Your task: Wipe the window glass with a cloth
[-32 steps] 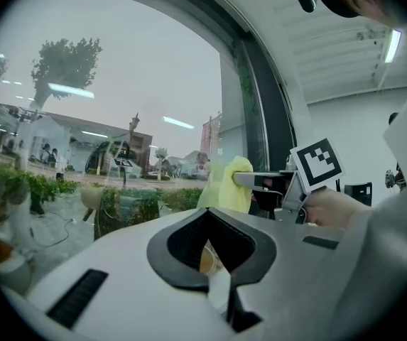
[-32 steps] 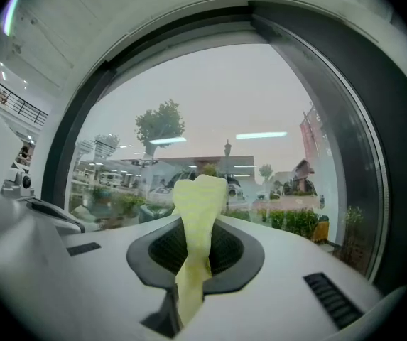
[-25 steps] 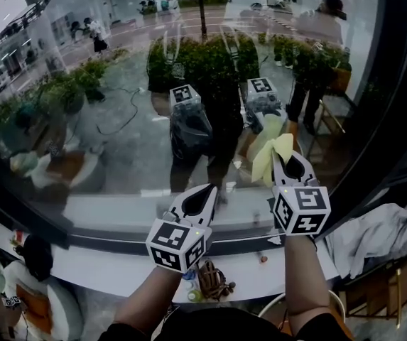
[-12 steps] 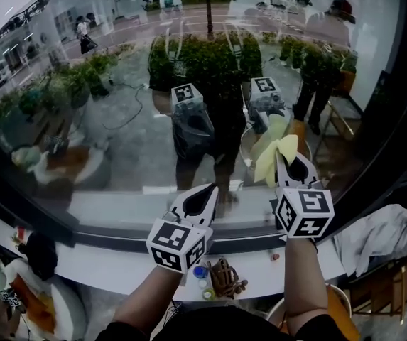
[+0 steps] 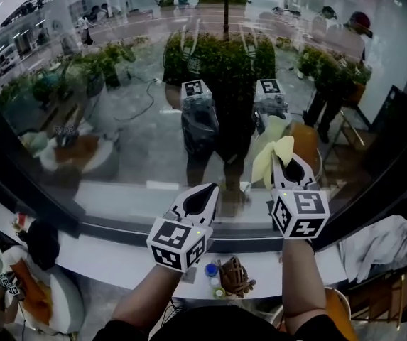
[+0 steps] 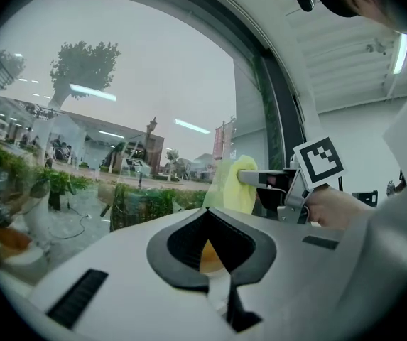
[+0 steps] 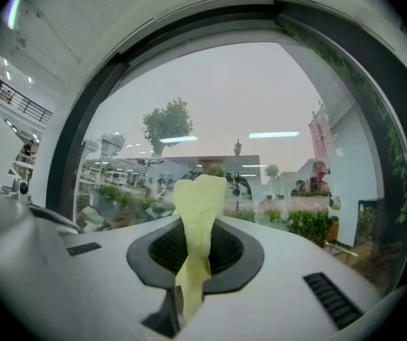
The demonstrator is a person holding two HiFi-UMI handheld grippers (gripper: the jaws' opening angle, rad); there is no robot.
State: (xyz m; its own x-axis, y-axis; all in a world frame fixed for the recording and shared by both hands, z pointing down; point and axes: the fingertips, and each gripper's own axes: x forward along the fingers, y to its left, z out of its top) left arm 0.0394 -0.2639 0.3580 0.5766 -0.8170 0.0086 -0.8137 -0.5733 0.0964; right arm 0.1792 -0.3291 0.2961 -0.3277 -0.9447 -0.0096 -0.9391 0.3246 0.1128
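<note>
Right gripper clamped on the yellow cloth, which sticks up past the jaws, close to the window glass (contact unclear). Left gripper closed, empty, just beside it, near white sill.

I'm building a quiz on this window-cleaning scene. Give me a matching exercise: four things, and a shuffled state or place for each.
Things:
1. soft yellow cloth
2. left tongs
3. right tongs
4. crumpled white fabric

States or places:
A. shut, nothing between the jaws
B. lying low at the far right
C. sticking up out of closed jaws
D. shut on the cloth

Pairs: 1-C, 2-A, 3-D, 4-B.
</note>
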